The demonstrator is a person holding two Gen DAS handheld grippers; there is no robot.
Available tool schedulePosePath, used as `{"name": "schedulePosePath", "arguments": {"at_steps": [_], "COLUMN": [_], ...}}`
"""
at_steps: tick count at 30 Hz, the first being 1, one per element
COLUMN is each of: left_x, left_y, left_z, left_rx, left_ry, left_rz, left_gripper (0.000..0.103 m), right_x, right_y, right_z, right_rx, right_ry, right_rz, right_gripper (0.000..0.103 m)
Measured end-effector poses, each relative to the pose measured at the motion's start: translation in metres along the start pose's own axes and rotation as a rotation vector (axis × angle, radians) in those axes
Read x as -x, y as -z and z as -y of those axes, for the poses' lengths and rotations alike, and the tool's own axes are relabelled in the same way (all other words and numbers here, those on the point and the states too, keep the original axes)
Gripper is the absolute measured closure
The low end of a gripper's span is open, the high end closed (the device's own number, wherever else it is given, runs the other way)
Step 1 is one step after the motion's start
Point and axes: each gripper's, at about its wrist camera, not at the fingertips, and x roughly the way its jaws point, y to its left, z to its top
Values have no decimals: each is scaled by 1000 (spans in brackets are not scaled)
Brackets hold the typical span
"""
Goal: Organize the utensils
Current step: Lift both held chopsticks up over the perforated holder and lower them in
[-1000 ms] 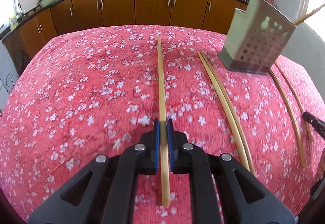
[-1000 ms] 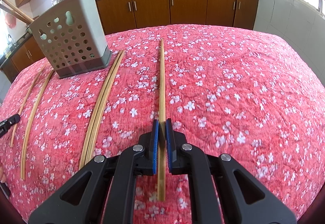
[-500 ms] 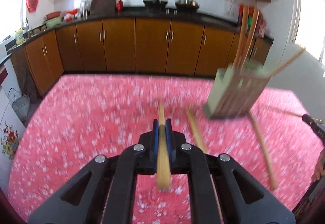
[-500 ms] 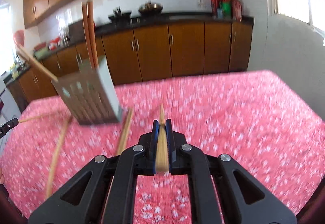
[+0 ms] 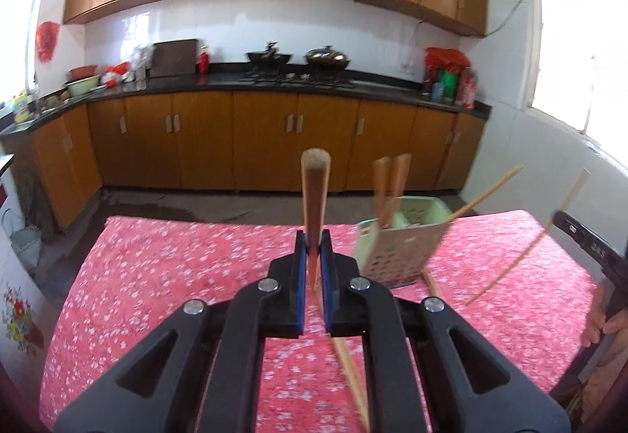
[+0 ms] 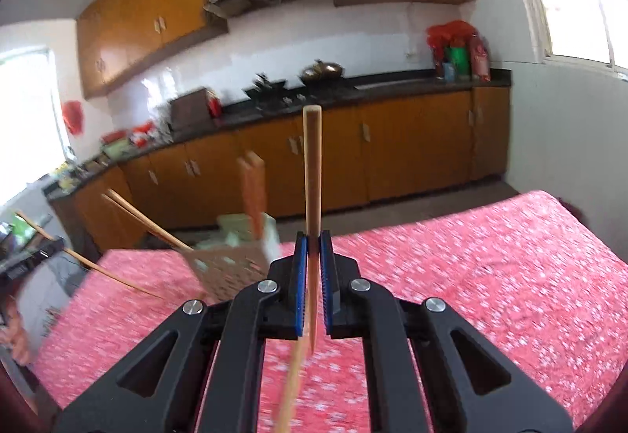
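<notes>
My left black two-finger gripper point(image 5: 314, 256) is clamped narrow on a long light-wooden chopstick point(image 5: 315, 197), which stands up between the blue pads, its blunt end raised against the brown kitchen cabinets point(image 5: 255, 142). My right black two-finger gripper point(image 6: 313, 260) pinches a second slim wooden chopstick point(image 6: 312, 174) the same way, upright and clear of the table. The pale green perforated plastic utensil holder point(image 5: 404, 248) sits on the red floral tablecloth point(image 5: 157, 276), tilted in my views, with a pair of chopsticks point(image 5: 388, 189) standing in it and thinner ones slanting out of its side. More loose wooden chopsticks point(image 5: 349, 378) lie on the cloth below my left gripper; motion blur softens their ends
</notes>
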Motion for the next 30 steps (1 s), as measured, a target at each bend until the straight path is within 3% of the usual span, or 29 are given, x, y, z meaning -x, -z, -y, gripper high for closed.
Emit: {"name": "schedulePosePath", "arguments": {"at_steps": [7,12,16,24,30], "left_x": [28,29,12,-53,-75], "left_y": [-23,-51,-67,-54,-49], "left_z": [41,57,67,77,69], "left_rx": [-22,-5,1,-27,5], "left_ry": [126,133,122,100,116], "left_rz": [67,172,203,84,47], "left_gripper": [95,95,95,95,95], "right_x": [26,20,5,-56,-64], "right_y": [-36,-56,-64,-47,-38], "right_z": [-33,-53,-62,-67,-70], "right_rx": [5,18,32,65,78], "right_ry": [-114,-107,-86,-40,-43], "right_rz": [135,251,306,179,131], "right_gripper": [95,95,95,95,94]}}
